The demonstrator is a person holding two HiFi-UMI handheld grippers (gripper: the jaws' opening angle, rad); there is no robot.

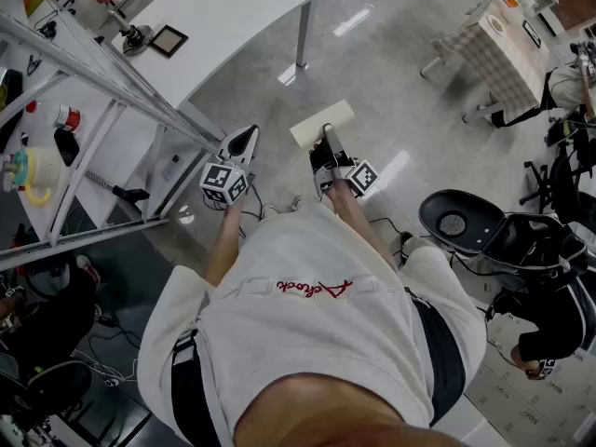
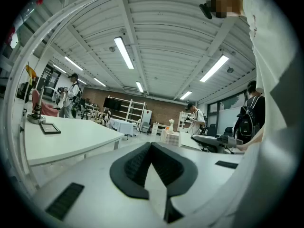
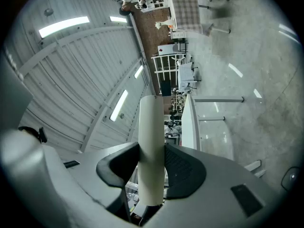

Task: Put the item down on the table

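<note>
A flat cream board (image 1: 321,124) sticks out forward from my right gripper (image 1: 328,140), whose jaws are shut on it. The right gripper view shows the board (image 3: 152,141) edge-on, with the dark pads (image 3: 183,167) pressing both its faces at my right gripper (image 3: 152,167). My left gripper (image 1: 244,139) is held beside it at about the same height, shut and holding nothing. Its pads (image 2: 137,163) meet at the tip of my left gripper (image 2: 151,148). The white table (image 1: 223,17) stands ahead and to the left, and it shows too in the left gripper view (image 2: 66,137).
A metal rack (image 1: 84,73) with shelves of small items stands at my left. A black office chair (image 1: 456,220) and a seated person (image 1: 549,319) are at my right. A table with a checked cloth (image 1: 498,49) is at the far right. Cables lie on the grey floor (image 1: 391,82).
</note>
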